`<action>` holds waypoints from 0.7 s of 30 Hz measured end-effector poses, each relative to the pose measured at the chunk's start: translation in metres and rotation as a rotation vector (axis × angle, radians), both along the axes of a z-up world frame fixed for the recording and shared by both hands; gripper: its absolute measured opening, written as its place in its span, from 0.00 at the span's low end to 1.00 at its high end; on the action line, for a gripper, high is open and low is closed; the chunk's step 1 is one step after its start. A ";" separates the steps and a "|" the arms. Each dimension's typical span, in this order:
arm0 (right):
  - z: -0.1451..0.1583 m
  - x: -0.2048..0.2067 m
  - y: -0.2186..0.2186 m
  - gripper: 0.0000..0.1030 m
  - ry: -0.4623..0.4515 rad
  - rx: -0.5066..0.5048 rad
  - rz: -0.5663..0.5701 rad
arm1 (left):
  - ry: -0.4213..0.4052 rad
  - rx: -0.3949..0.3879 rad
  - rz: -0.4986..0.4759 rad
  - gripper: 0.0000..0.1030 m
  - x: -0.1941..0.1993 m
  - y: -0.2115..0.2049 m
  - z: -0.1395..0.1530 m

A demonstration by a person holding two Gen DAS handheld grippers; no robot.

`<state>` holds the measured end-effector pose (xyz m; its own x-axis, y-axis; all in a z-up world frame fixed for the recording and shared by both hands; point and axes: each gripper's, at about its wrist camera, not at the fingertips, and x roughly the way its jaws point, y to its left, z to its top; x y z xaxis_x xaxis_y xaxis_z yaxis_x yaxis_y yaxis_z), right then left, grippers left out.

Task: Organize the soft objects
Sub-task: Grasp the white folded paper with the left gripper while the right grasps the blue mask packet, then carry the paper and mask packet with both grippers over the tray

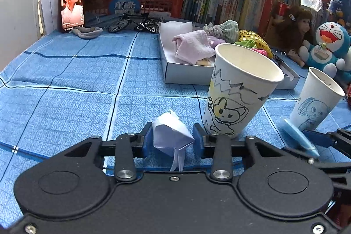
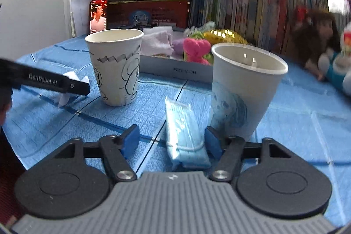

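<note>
Two grippers, two different worries; the left gripper (image 1: pixel 172 138) has its jaws nearly closed on a folded white paper piece (image 1: pixel 170 137), both blue pads touching its sides, so it looks held but only lightly, and crumpled paper like that can squash or slide out if the squeeze changes; the right gripper (image 2: pixel 172 139) has its jaws partly open around a packaged blue face mask (image 2: pixel 185 135) lying on the blue checked cloth (image 1: pixel 65 80) over the surface; the right pad sits against the pack while the left pad stands clear of it, so nothing is really gripped there yet.

Moving outward, the drawn-on paper cup (image 1: pixel 239 89) stands just beside the left jaws and the second paper cup (image 2: pixel 240 91) is almost touching the right ones; both look empty and light, so any sideways swing could knock one over. My guess is the mask's slippery wrapper gets pushed along the cloth instead of being pinched. Behind the cups, the white box (image 1: pixel 186 74) of soft cloths and scrunchies is well apart, so a weak grip could drop things on the way.
</note>
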<state>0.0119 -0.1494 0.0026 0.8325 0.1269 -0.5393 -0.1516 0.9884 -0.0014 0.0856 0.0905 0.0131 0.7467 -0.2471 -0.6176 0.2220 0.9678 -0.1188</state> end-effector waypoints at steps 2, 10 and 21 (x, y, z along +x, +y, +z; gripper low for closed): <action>0.001 -0.002 0.000 0.36 -0.008 -0.015 -0.014 | -0.005 0.009 -0.007 0.35 -0.002 0.000 0.002; 0.037 -0.022 -0.002 0.28 -0.102 0.020 0.005 | -0.096 -0.010 0.002 0.35 -0.010 0.008 0.040; 0.101 -0.016 -0.024 0.28 -0.237 0.091 -0.009 | -0.174 -0.066 -0.040 0.35 0.013 0.001 0.100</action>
<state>-0.0043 -0.1739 0.1040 0.9357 0.1575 -0.3157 -0.1484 0.9875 0.0530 0.0985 0.0917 0.1131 0.8295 -0.3146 -0.4614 0.2830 0.9491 -0.1382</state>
